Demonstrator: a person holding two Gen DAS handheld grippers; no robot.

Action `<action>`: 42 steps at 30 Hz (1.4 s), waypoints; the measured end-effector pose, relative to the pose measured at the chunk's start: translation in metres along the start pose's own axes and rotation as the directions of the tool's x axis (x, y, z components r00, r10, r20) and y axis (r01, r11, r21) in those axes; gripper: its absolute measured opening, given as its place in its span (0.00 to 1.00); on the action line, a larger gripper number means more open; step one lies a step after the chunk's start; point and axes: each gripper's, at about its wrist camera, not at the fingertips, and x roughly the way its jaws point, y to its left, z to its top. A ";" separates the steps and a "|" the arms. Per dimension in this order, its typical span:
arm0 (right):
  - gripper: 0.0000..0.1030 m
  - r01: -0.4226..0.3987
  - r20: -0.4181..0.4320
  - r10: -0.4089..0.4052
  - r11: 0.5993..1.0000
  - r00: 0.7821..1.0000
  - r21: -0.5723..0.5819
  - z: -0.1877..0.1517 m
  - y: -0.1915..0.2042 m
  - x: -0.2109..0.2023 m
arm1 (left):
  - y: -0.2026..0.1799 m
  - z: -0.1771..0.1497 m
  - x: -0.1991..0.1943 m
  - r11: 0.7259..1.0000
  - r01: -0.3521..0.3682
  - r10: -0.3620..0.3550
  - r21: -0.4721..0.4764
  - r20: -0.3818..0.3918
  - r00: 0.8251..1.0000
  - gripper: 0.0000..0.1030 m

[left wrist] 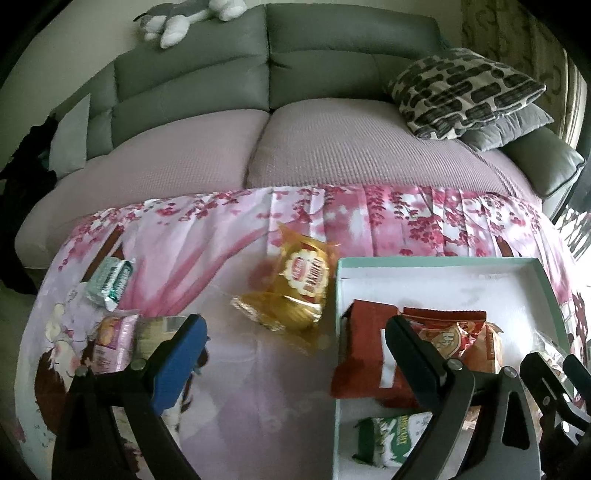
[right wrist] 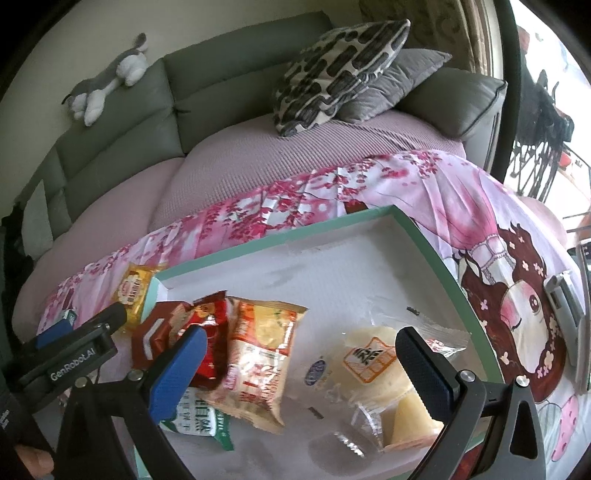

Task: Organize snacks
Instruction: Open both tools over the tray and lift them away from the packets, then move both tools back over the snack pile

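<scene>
Snacks point(right wrist: 258, 354), both grippers point(left wrist: 295, 343) hovering agape

Sofa behind the floral cloth

A plush toy point(left wrist: 184, 18) lay on the grey sofa point(left wrist: 229, 74); a patterned pillow point(left wrist: 465, 92) rested on a grey one point(left wrist: 509, 125); pink cloth point(left wrist: 229, 236) covered the tabletop.

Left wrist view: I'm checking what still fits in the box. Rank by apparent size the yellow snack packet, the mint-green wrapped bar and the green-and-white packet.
1. Yellow snack packet, largest.
2. Mint-green wrapped bar and green-and-white packet: unsure; the latter is partly hidden and nearer.
</scene>
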 end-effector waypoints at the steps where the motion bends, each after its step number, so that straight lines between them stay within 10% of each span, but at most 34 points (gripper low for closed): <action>1: 1.00 -0.002 0.004 0.002 1.000 1.000 -0.004 0.000 0.002 -0.001 | 0.003 0.000 -0.002 1.000 -0.007 0.007 -0.002 0.003 1.000 0.95; 13: 1.00 -0.059 -0.013 0.058 0.996 0.998 -0.066 -0.010 0.042 0.000 | 0.081 -0.017 -0.015 0.986 -0.116 0.117 -0.116 0.001 0.993 0.95; 32: 1.00 -0.230 -0.090 0.214 0.941 0.973 -0.249 -0.050 0.163 0.005 | 0.252 -0.072 -0.045 0.840 -0.315 0.315 -0.442 -0.076 0.946 0.94; 42: 1.00 -0.287 -0.151 0.250 0.903 0.956 -0.320 -0.077 0.215 0.011 | 0.286 -0.093 -0.043 0.816 -0.311 0.293 -0.487 -0.115 0.949 0.95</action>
